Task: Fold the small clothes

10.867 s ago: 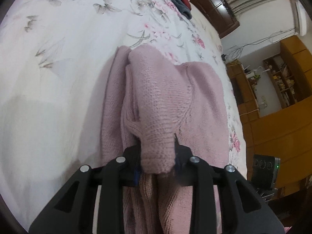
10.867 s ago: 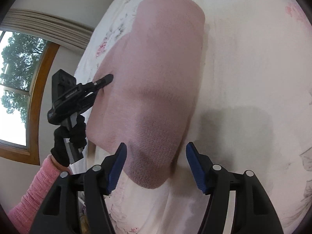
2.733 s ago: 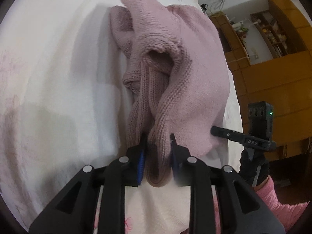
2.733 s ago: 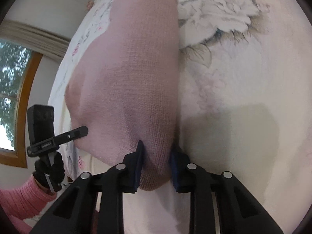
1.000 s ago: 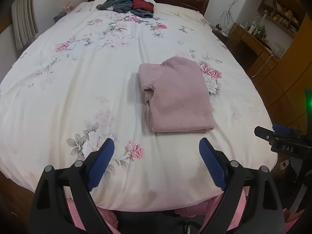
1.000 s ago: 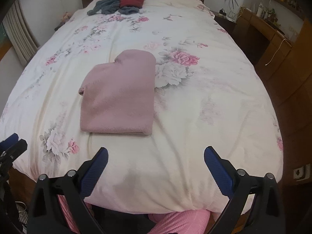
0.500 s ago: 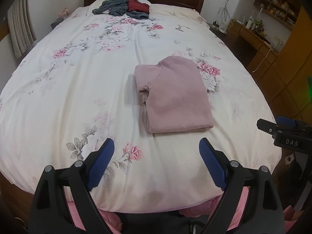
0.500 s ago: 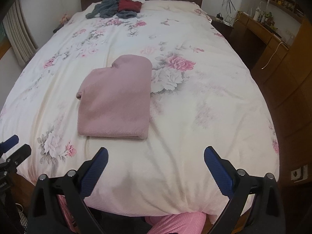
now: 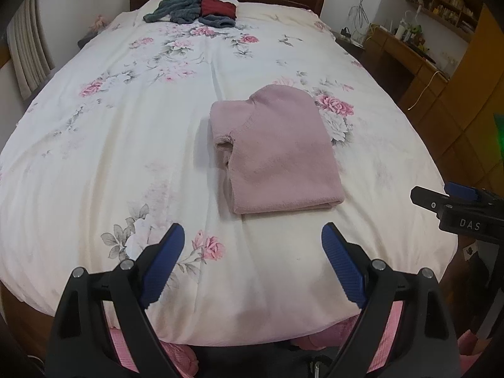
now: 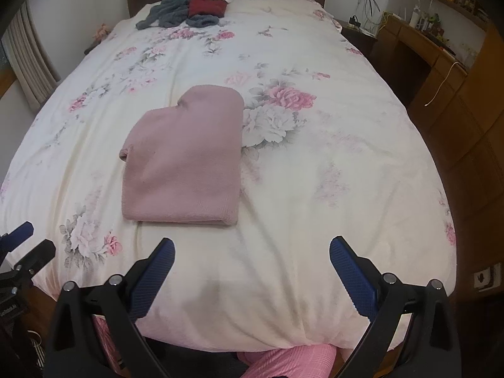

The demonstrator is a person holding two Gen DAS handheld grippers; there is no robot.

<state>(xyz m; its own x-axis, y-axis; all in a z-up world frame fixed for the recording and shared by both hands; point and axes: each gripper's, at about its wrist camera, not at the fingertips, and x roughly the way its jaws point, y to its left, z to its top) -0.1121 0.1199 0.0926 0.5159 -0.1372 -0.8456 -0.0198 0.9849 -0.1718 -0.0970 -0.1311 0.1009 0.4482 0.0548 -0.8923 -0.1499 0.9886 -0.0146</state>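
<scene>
Pink sweater [image 9: 277, 154] now folded into flat rectangle, lying free on bed [image 9: 110, 145], centre of left view, at 10 o'clock of centre in right view. 2.7 s ago both claws pinched its near edge; since released and backed off. Left claw [image 9: 253, 266] spread wide, empty. Right claw [image 10: 252, 272] likewise. Judgement: this garment done. Grey-red clothes heap [image 9: 192, 11] at 12 o'clock by headboard likely next.

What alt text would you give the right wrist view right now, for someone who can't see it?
A folded pink sweater lies flat on a floral bedspread, untouched, with the right gripper held back from it near the foot of the bed, jaws wide open and empty. A heap of grey and red clothes sits by the headboard.
</scene>
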